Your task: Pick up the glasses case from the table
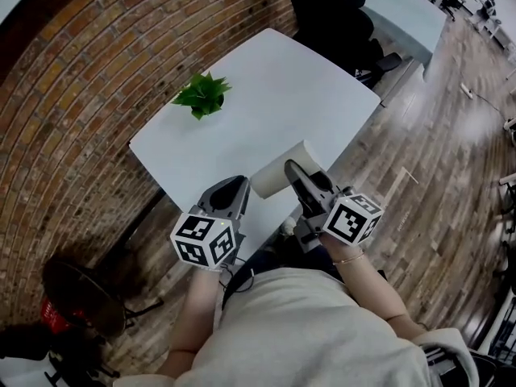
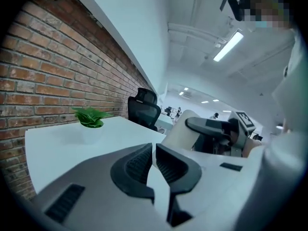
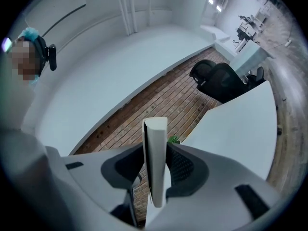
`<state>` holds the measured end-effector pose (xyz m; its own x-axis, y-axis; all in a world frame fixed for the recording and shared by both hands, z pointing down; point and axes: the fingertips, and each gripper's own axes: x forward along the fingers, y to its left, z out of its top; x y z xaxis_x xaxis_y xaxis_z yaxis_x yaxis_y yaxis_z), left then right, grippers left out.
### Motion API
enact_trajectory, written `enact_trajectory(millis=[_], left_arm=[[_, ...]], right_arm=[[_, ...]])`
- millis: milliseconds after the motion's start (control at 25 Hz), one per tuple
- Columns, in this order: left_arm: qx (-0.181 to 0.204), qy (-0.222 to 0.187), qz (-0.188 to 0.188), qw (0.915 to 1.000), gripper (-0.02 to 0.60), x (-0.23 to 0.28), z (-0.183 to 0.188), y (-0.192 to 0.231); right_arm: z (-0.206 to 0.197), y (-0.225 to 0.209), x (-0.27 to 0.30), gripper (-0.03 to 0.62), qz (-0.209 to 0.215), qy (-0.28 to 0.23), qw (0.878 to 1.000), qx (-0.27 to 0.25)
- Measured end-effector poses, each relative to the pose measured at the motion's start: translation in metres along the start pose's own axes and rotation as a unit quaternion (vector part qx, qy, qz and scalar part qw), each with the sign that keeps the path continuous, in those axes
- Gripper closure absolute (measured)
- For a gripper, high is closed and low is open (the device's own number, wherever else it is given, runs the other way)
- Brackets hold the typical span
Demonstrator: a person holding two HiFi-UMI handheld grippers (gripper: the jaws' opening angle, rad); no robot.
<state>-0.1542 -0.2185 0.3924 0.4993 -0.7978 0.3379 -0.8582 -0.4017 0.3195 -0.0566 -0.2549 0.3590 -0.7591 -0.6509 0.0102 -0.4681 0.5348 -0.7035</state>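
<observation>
Two grippers are in our hands at the near edge of the white bench (image 1: pixel 306 87), and only one of them carries anything. Our right gripper (image 1: pixel 292 170) is clamped on the glasses case (image 1: pixel 278 176), a pale cream case that sticks out from its tips toward the left and far side, over the bench's near edge. In the right gripper view the case (image 3: pixel 155 134) stands on edge, upright between the two dark jaws, both pads pressed flat against its sides, and its top end reaches past the tips of the right gripper (image 3: pixel 155 165). The case appears lifted off the bench top rather than resting on it. Our left gripper (image 1: pixel 235 188) sits just to the left of the case, close by but not touching it; in the left gripper view its jaws (image 2: pixel 154 148) are brought together with nothing between them. From there we see the case (image 2: pixel 180 129) off to the right, with the right gripper (image 2: pixel 207 125) gripping it. A small potted plant (image 1: pixel 203 95) stands at the bench's far left edge, well apart from the case, beside the brick wall (image 1: pixel 89 79). A black office chair (image 1: pixel 330 6) stands beyond the far end of the bench on the wooden floor (image 1: pixel 451 151).
</observation>
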Motion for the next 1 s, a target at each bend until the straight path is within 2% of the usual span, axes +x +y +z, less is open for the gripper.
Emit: enact_trajectory(millis=[240, 560, 1000], left_arm=[[-0.002, 0.000, 0.002, 1.0000, 0.565, 0.006, 0.001, -0.005], [-0.030, 0.001, 0.028, 0.9992, 0.565, 0.013, -0.006, 0.004], [-0.037, 0.012, 0.019, 0.9991, 0.565, 0.020, -0.010, 0.002]], right_arm=[[0.004, -0.005, 0.001, 0.454, -0.013, 0.002, 1.000, -0.006], [0.002, -0.011, 0.003, 0.454, -0.013, 0.011, 1.000, -0.009], [0.005, -0.019, -0.005, 0.454, -0.019, 0.012, 1.000, -0.019]])
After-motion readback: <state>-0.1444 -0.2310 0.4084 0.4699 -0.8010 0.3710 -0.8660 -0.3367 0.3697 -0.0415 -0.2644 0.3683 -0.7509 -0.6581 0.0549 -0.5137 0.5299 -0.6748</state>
